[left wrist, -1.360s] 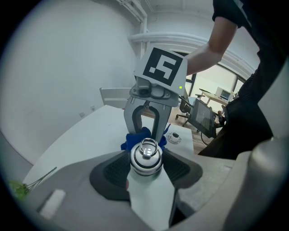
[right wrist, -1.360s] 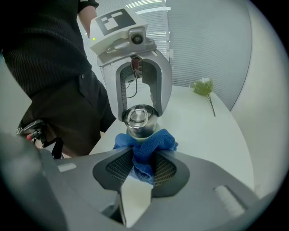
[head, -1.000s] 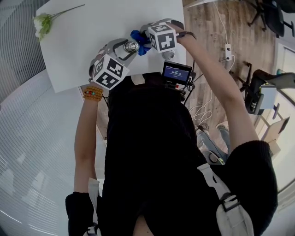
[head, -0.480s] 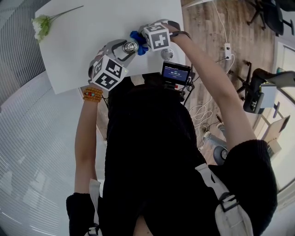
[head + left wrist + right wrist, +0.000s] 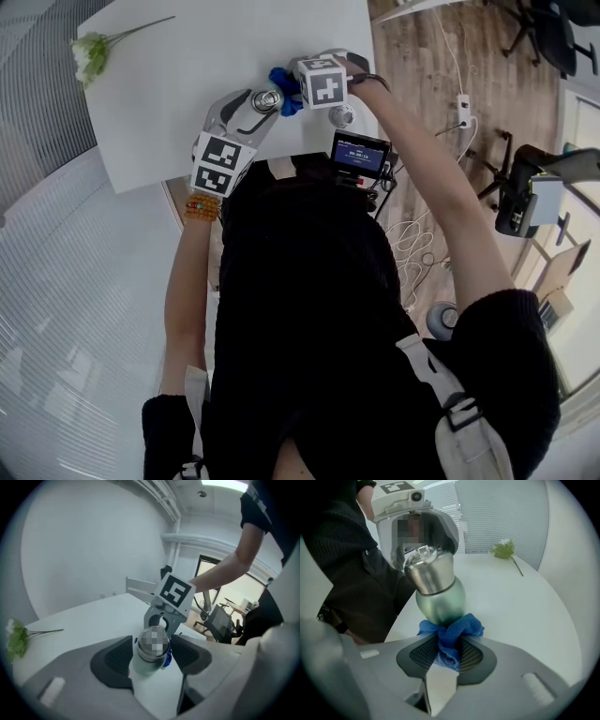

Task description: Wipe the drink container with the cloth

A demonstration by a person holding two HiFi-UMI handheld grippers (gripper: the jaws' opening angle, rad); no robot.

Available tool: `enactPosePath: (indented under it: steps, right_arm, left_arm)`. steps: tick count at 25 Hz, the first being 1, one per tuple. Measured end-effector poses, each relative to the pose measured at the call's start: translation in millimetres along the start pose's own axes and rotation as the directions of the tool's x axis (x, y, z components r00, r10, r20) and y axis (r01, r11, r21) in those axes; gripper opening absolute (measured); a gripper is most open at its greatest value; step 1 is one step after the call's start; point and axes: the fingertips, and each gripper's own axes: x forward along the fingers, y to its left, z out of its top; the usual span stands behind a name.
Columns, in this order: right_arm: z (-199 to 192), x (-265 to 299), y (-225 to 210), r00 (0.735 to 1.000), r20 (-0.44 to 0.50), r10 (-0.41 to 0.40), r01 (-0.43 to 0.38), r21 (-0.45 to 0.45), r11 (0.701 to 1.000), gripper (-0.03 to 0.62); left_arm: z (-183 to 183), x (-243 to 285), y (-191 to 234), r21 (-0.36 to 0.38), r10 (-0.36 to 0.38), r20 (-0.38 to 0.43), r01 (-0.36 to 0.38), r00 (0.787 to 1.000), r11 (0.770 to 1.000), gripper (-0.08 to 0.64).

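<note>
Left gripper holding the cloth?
No: the left gripper grips the bottle, while the blue cloth is pinched in the right gripper.

The count is two grippers, the left gripper (image 5: 150, 654) and the right gripper (image 5: 449, 653), one drink container (image 5: 438, 592), one blue cloth (image 5: 451, 632), one white table (image 5: 187, 84), one flower sprig (image 5: 91, 52) at its far left, one small screen (image 5: 359, 153) and one bead bracelet (image 5: 200, 206).

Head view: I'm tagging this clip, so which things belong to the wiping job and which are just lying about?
In the job:
drink bottle
blue cloth
left hand-held gripper, gripping the bottle
right hand-held gripper, gripping the cloth

Lying about:
white flower on the table
</note>
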Motion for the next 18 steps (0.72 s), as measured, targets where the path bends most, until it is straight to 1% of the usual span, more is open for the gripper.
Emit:
enactPosePath:
  steps: [1, 3, 6, 9, 11, 12, 13, 16, 18]
  right_arm:
    - [-0.7, -3.8, 0.4, 1.0, 0.012, -0.019, 0.019, 0.022, 1.0, 0.135]
    - [-2.8, -14.1, 0.5, 0.997, 0.045, -0.062, 0.059, 0.078, 0.995, 0.133]
    - [-3.3, -25.0, 4.1, 0.991, 0.078, -0.108, 0.096, 0.14, 0.985, 0.133]
    - [-3.3, -26.3, 8.5, 0.99, 0.08, -0.12, 0.107, 0.151, 0.983, 0.133]
    - [-3.2, -27.2, 7.3, 0.989, 0.081, -0.127, 0.114, 0.155, 0.981, 0.133]
    - [-2.3, -27.9, 7.3, 0.988, 0.083, -0.132, 0.118, 0.157, 0.981, 0.133]
    - [-0.6, -28.7, 7.9, 0.987, 0.086, -0.137, 0.122, 0.158, 0.98, 0.133]
    - [5.4, -33.3, 10.4, 0.983, 0.096, -0.155, 0.139, 0.155, 0.978, 0.133]
    - [7.7, -37.1, 10.9, 0.981, 0.1, -0.165, 0.149, 0.149, 0.977, 0.133]
  left_arm:
    - [-0.8, -5.2, 2.5, -0.026, 0.05, 0.015, -0.05, 0.999, 0.998, 0.268]
    - [-1.9, -11.9, 4.7, -0.059, 0.143, 0.022, -0.141, 0.99, 0.988, 0.275]
    - [-4.1, -11.0, 6.5, -0.119, 0.233, 0.012, -0.23, 0.972, 0.966, 0.296]
    - [-6.1, 3.8, 7.9, -0.154, 0.26, -0.008, -0.259, 0.965, 0.954, 0.304]
    - [-3.7, 12.7, 11.5, -0.161, 0.275, -0.007, -0.273, 0.961, 0.949, 0.302]
    - [-3.0, 14.5, 12.5, -0.156, 0.283, -0.006, -0.281, 0.959, 0.947, 0.287]
    - [-3.3, 14.7, 12.2, -0.145, 0.288, -0.005, -0.286, 0.958, 0.947, 0.253]
    - [-6.7, 11.5, 10.0, -0.109, 0.281, 0.009, -0.279, 0.96, 0.954, 0.252]
    - [-7.7, 10.0, 10.0, -0.087, 0.264, 0.02, -0.261, 0.964, 0.961, 0.25]
